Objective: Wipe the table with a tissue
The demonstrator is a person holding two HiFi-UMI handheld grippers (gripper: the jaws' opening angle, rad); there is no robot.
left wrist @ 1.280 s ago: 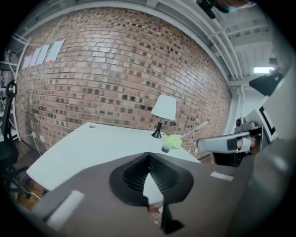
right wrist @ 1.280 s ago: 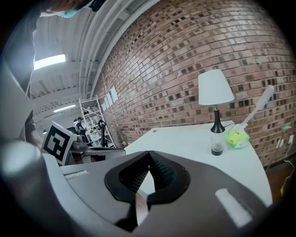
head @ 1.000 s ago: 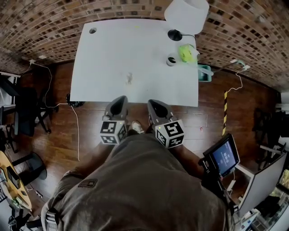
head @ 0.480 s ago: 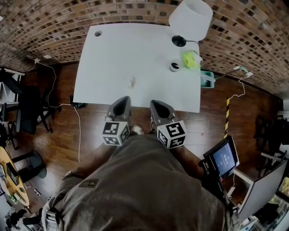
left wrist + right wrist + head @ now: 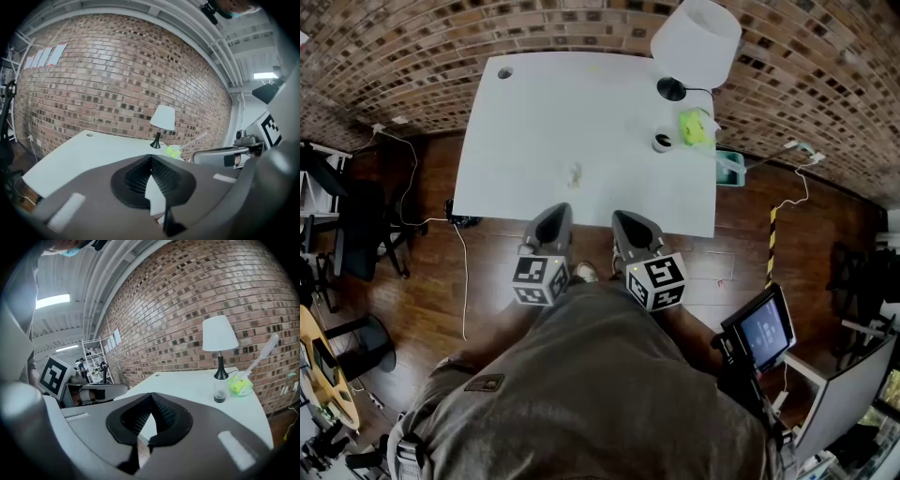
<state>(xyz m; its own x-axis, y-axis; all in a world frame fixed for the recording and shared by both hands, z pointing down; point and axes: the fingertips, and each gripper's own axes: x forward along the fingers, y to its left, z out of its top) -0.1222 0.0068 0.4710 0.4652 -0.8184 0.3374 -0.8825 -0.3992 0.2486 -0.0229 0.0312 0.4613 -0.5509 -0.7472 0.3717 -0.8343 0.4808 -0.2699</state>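
Left gripper (image 5: 551,215) and right gripper (image 5: 630,221) are hanging side by side just off the near edge of the white table (image 5: 525,103). Both are pointing toward the far brick wall, jaws pressed together, nothing between them. Neither is carrying a tissue, and none is plainly showing anywhere. A small pale patch (image 5: 574,173) is lying on the table close to the near edge, straight ahead of the grippers and between their two lines, slightly nearer the left one. It is too small to tell scrap of tissue from stain, and no long axis is readable. A green thing (image 5: 694,126) is sitting at the far right beside a small jar (image 5: 662,142) and the lamp (image 5: 695,37), well apart from both grippers and nearer the right one; what it is cannot be told. My reading: any reach is going forward over the near edge, the left side being closer to the patch and the right side to the far right corner.
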